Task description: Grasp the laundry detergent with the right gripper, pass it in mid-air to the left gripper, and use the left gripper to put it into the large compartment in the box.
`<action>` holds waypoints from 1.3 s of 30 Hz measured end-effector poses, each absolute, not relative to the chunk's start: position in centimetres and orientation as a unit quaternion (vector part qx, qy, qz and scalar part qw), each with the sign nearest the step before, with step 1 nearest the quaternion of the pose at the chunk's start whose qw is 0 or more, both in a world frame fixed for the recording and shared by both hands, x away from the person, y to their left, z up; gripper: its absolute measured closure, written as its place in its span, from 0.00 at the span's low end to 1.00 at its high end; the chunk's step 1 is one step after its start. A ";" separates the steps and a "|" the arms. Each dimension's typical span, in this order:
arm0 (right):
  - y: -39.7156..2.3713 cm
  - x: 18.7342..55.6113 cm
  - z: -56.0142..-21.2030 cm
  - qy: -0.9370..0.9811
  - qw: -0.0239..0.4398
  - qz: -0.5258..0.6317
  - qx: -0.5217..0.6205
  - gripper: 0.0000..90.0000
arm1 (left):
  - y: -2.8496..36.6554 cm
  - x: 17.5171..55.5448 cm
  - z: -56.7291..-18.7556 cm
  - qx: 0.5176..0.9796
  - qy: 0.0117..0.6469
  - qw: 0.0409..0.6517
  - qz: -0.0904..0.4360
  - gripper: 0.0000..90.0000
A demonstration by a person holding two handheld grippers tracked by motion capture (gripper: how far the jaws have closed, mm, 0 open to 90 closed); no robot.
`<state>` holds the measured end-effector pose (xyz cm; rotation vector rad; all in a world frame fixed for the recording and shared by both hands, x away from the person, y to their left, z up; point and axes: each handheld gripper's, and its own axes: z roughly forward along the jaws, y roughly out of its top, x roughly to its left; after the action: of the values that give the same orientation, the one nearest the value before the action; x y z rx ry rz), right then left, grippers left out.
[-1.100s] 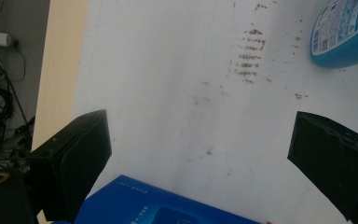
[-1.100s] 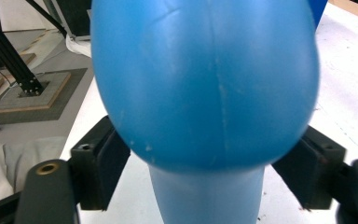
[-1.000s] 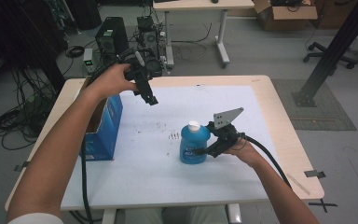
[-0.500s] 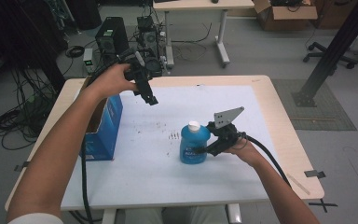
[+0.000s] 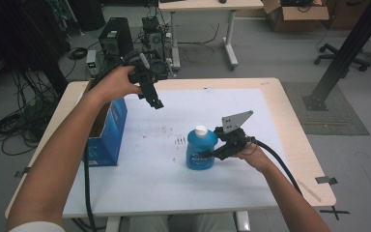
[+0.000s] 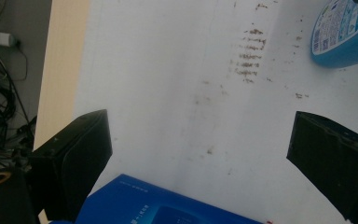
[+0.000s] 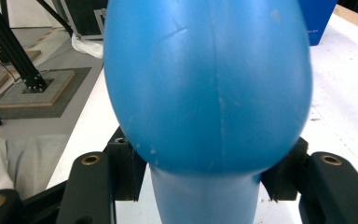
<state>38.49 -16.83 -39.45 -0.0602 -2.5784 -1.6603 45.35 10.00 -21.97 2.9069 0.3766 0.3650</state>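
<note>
My right tongs (image 5: 211, 153) have just been closing and now clamp the blue bottle (image 5: 201, 150) between them, low on its body; it stands upright on the desk (image 5: 270, 96), a little right of the middle and nearer my edge. My left tongs (image 5: 155, 101) hang wide apart with nothing in them, above the far left part of the desk, just beside the blue box (image 5: 107, 130) at the left edge.

Grey floor (image 5: 280, 58), cable tangle (image 5: 14, 121) left, PC tower (image 5: 115, 41) behind the table (image 5: 299, 159), white desk (image 5: 207, 6) and cardboard box (image 5: 294, 12) at back, black strut (image 5: 348, 53) right.
</note>
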 end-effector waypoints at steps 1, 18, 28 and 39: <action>-16.8 38.5 -39.4 -0.840 0.036 -0.541 -0.019 0.47 | 10.0 45.3 -22.0 0.980 0.127 0.094 0.123 0.07; -18.2 38.0 -37.3 -0.829 0.021 -0.558 -0.025 0.48 | 9.8 44.2 -21.3 0.979 0.124 0.093 0.130 0.07; -19.6 36.8 -34.8 -0.836 -0.001 -0.548 -0.032 0.48 | 8.9 42.6 -20.8 0.980 0.112 0.090 0.135 0.07; -20.6 34.8 -31.7 -0.841 -0.024 -0.539 -0.032 0.48 | 8.2 40.5 -20.0 0.981 0.100 0.084 0.140 0.08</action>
<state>34.80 -20.62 -31.69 -0.1016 -2.6844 -1.7204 40.49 8.22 -20.04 2.9285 0.2984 0.4181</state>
